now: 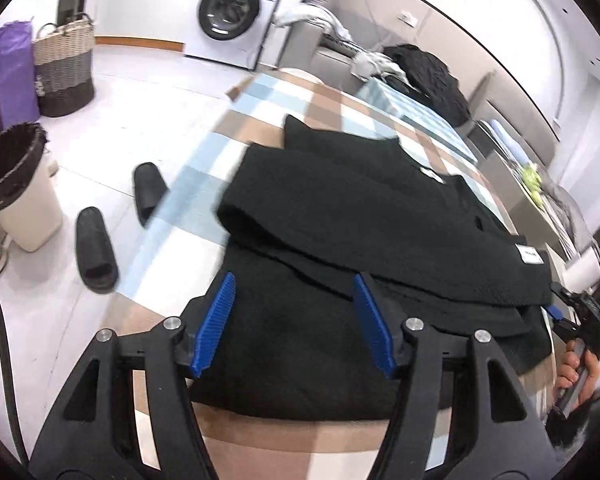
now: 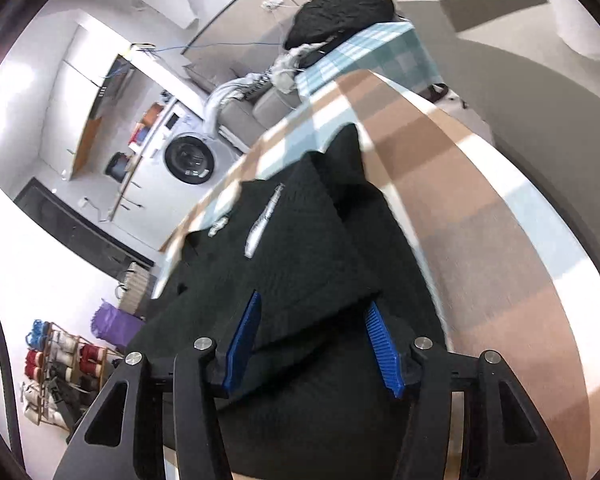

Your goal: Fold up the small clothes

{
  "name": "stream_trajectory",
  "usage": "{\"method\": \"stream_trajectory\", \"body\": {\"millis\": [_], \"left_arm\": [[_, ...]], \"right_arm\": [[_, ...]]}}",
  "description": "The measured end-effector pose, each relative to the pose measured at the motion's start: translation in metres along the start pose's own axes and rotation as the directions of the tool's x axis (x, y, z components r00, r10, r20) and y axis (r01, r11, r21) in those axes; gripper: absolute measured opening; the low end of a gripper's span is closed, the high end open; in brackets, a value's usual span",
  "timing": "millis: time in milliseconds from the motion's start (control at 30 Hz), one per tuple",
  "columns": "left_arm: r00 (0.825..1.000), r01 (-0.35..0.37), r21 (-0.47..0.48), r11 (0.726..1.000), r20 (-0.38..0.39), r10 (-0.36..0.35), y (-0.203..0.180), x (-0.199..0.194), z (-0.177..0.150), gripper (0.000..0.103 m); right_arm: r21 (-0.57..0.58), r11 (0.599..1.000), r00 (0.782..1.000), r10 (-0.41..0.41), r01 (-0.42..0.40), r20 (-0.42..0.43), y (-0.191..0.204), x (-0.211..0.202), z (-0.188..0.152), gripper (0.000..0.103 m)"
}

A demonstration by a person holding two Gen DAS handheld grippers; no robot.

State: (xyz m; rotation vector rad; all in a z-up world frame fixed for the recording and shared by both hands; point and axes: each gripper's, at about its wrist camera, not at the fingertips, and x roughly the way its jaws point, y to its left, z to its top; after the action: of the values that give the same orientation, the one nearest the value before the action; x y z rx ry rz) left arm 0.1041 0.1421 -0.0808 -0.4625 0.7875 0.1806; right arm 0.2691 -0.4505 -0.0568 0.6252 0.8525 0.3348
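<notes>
The black garment lies part-folded on the checked counter, one layer doubled over another, small white labels showing on the upper layer. Both sets of jaws stand about half open with nothing clamped: the left gripper hovers over the near hem, the right gripper over the folded edge, cloth beneath the pads but not pinched. To do this step well, I judge each gripper should take a corner of the same edge, lift evenly and lay it flat without dragging the lower layer. The garment's long axis runs from the near edge away toward the dark pile at the counter's far end.
</notes>
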Motion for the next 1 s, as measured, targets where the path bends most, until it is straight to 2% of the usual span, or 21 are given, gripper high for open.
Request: {"method": "stream_trajectory", "body": {"millis": [133,300,367,400,433,500,567,633,767,867,967,1000], "left_arm": [[0.999,-0.038,-0.031,0.999,0.005,0.038,0.02,0.006,0.014,0.061],[1.0,-0.005,-0.066,0.998,-0.006,0.005,0.026,0.035,0.041,0.061],[1.0,0.006,-0.069,0.998,-0.005,-0.007,0.022,0.044,0.051,0.043],[1.0,0.011,-0.064,0.998,0.003,-0.011,0.019,0.047,0.055,0.024],[1.0,0.011,-0.052,0.999,0.011,-0.01,0.015,0.048,0.058,0.013],[0.999,0.013,-0.029,0.999,0.036,-0.012,0.006,0.049,0.068,0.007],[0.998,0.038,-0.036,0.999,0.055,-0.036,0.002,0.046,0.075,0.005],[0.996,0.057,-0.041,0.998,0.071,-0.053,-0.001,0.043,0.083,0.005],[0.992,0.071,-0.024,0.997,0.106,-0.068,-0.011,0.048,0.116,0.005],[0.99,0.077,-0.029,0.997,0.122,-0.073,-0.019,0.064,0.149,0.005],[0.986,0.085,-0.048,0.995,0.148,-0.077,-0.024,0.087,0.185,0.005],[0.984,0.102,-0.067,0.993,0.155,-0.09,-0.023,0.094,0.194,0.008]], "right_arm": [[-0.054,0.998,1.0,0.025,-0.025,0.004,0.009,0.002,0.005,0.055],[-0.06,0.998,1.0,0.0,-0.001,-0.021,0.006,0.008,0.006,0.055],[-0.052,0.999,1.0,-0.008,0.007,-0.022,0.005,0.009,0.005,0.055],[-0.044,0.999,1.0,-0.01,0.008,-0.029,0.005,0.01,0.006,0.055],[-0.038,0.999,1.0,-0.003,0.002,-0.03,0.005,0.008,0.005,0.052],[-0.028,1.0,1.0,-0.001,0.001,-0.024,0.005,0.008,0.008,0.039],[-0.014,1.0,1.0,-0.007,0.007,-0.021,0.007,0.009,0.013,0.016],[-0.002,1.0,1.0,0.01,-0.01,-0.018,0.011,0.009,0.022,0.004],[0.021,0.999,0.999,0.034,-0.034,0.004,0.021,0.006,0.046,0.003],[0.037,0.999,0.999,0.039,-0.04,0.018,0.031,0.013,0.077,0.003],[0.095,0.993,0.997,0.062,-0.066,0.04,0.031,0.038,0.117,0.003],[0.116,0.99,0.997,0.071,-0.075,0.036,0.028,0.047,0.128,0.004]]}}
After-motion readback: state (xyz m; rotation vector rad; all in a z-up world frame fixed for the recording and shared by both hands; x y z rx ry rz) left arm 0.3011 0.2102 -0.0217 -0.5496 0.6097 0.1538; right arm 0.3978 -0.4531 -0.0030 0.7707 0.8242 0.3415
